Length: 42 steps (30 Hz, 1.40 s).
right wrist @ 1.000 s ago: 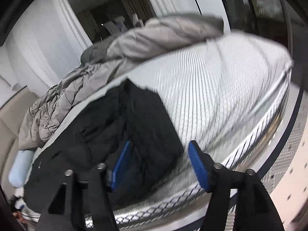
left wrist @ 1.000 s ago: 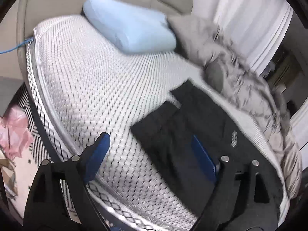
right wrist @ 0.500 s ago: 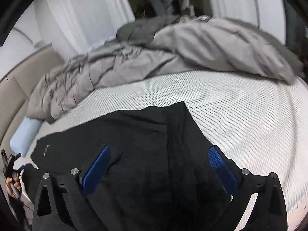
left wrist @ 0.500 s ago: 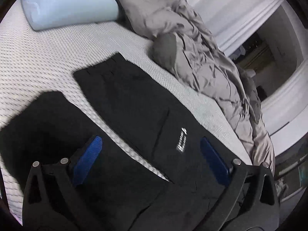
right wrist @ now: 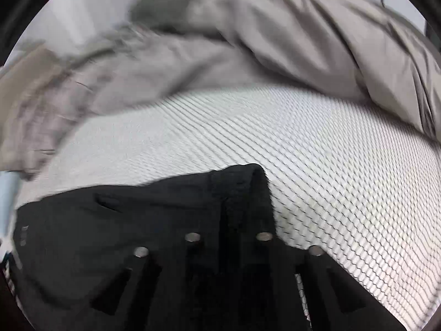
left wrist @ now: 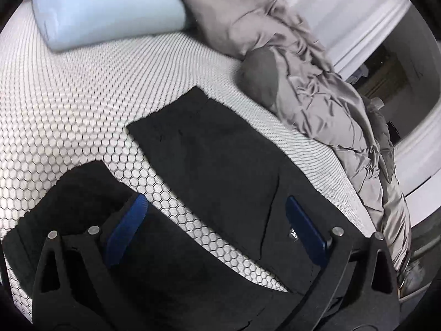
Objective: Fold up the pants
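Left gripper (left wrist: 217, 220) hangs spread wide over black pants (left wrist: 215, 154) lying flat on the honeycomb-patterned bed (left wrist: 71, 104), legs apart. Right gripper (right wrist: 228, 237) is closed at the pants' bunched edge; actual pinch unclear.

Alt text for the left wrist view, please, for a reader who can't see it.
Open left tool hangs over black pants spread on a white honeycomb-patterned mattress, its blue pads not gripping the fabric. A pale blue pillow and a crumpled grey duvet lie beyond.
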Motion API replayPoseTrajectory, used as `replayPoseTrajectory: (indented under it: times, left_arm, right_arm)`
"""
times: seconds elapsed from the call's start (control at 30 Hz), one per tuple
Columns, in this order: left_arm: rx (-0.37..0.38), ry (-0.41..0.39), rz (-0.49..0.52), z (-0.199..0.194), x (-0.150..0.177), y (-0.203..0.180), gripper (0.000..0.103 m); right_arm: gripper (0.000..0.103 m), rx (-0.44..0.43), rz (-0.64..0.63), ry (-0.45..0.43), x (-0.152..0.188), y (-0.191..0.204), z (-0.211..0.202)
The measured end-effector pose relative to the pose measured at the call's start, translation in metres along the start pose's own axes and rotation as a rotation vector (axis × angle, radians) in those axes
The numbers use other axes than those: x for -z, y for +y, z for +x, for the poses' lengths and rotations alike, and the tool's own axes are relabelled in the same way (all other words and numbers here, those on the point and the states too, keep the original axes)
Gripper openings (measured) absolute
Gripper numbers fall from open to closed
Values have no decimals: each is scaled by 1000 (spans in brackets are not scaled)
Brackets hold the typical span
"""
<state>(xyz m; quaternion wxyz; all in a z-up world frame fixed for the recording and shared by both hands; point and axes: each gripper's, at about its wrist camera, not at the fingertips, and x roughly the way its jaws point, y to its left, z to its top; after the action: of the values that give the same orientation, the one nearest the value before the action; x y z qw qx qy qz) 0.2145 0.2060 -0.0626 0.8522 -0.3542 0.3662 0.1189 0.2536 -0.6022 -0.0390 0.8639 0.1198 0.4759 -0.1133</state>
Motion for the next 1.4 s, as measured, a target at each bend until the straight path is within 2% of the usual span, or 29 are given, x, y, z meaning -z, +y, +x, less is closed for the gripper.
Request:
replayPoseTrajectory:
  times: [0.03,0.07,0.13,0.17,0.2,0.23,0.27,0.3,0.37,0.4,0.53,0.57,0.6,0.63,0.67,0.73,0.83,0.87,0.9,0.93,0.97,1.03,1.1,1.17,1.23,1.27,1.3,1.33,1.4]
  left_arm:
    - [4,21,-29,7,-1,6,98]
    - [15,42,-67,13,-2,11,92]
    - [34,80,-130,28,-5,21,80]
    - [25,95,-135,35,-6,23,67]
    - [4,103,-140,42,-7,24,45]
    - [-23,99,-160,48,-9,27,38]
    - [-16,90,-186,53,-11,31,23]
    - [-6,84,-211,57,-13,34,14]
    - [2,56,-230,62,-15,37,1]
    - [6,47,-221,61,-15,36,0]
    - [61,-65,-150,31,-24,30,0]
    - [46,-89,-128,26,-29,29,0]
    - [-12,-101,-118,27,-34,32,0]
    - [-61,-72,-121,33,-37,35,0]
    - [-75,-40,-133,40,-38,41,1]
    - [-57,4,-193,44,-37,52,1]
    - [-24,-17,-194,20,-37,51,11]
    - [-19,-32,-173,9,-36,48,24]
    - [-16,-51,-146,-5,-35,45,46]
    - [-13,-82,-132,-21,-31,44,61]
    - [-17,-109,-132,-37,-27,44,82]
    - [-3,-131,-121,-66,-16,45,85]
    - [13,-106,-95,-88,-5,46,85]
    - [-7,-104,-101,-107,5,56,85]
    - [-40,-93,-126,-121,16,69,85]
    - [-44,-83,-129,-126,23,76,85]
    - [-46,-77,-128,-133,30,83,85]
    - [-52,-77,-125,-141,37,93,85]
    - [-77,-86,-143,-151,48,114,85]
  right_arm:
    - [23,-7,-14,-14,3,2,-3]
    - [28,-11,-17,-32,5,3,-9]
    - [46,-23,3,-90,12,0,-31]
    - [58,-37,20,-121,17,-3,-44]
    - [66,-58,33,-151,23,-5,-57]
    - [69,-69,44,-172,29,-7,-70]
    - [71,-76,51,-188,39,-8,-84]
    - [71,-83,49,-199,46,-9,-94]
    - [73,-89,30,-222,66,-11,-119]
    - [74,-88,27,-236,81,-12,-132]
    - [81,-96,73,-253,126,-21,-162]
    - [81,-94,80,-252,139,-23,-168]
    - [81,-91,91,-248,151,-28,-173]
    - [81,-87,106,-248,164,-33,-177]
    - [81,-84,122,-249,173,-38,-179]
    - [81,-102,182,-232,195,-54,-181]
    - [81,-130,237,-225,224,-67,-188]
    - [81,-132,244,-233,234,-69,-191]
    - [81,-139,258,-234,244,-70,-192]
    - [81,-172,292,-227,260,-74,-193]
    - [81,-206,330,-219,272,-78,-191]
    - [81,-311,410,-218,299,-81,-186]
    - [81,-401,416,-221,311,-75,-176]
    - [80,-382,376,-200,310,-60,-158]
    - [52,-384,391,-183,304,-54,-147]
    - [27,-355,363,-194,301,-48,-149]
    - [20,-336,316,-246,300,-43,-160]
    - [18,-309,251,-313,304,-38,-176]
    - [17,-240,224,-313,308,-39,-183]
